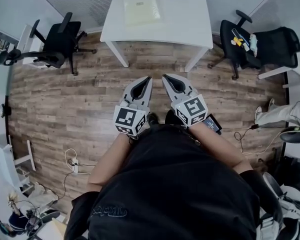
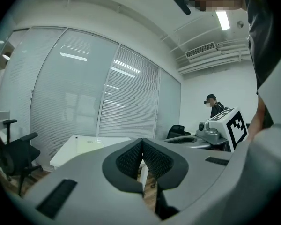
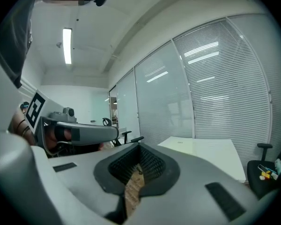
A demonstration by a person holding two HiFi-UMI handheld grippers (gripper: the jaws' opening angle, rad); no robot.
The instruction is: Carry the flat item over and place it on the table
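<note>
Grip state: L gripper (image 1: pixel 146 79) and R gripper (image 1: pixel 166 77) both closed tight, nothing held. Pale flat item (image 1: pixel 141 9) lies on white table (image 1: pixel 190 24), well ahead of tips: dead ahead of L, ahead-left of R, so L slightly nearer. Approx square; long axis unclear.

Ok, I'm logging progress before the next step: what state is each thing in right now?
Left tongs: shut, empty.
Right tongs: shut, empty.
Pale yellow flat sheet: lying flat on the white rectangular table.
Black swivel chair right of table: small items on seat.
</note>
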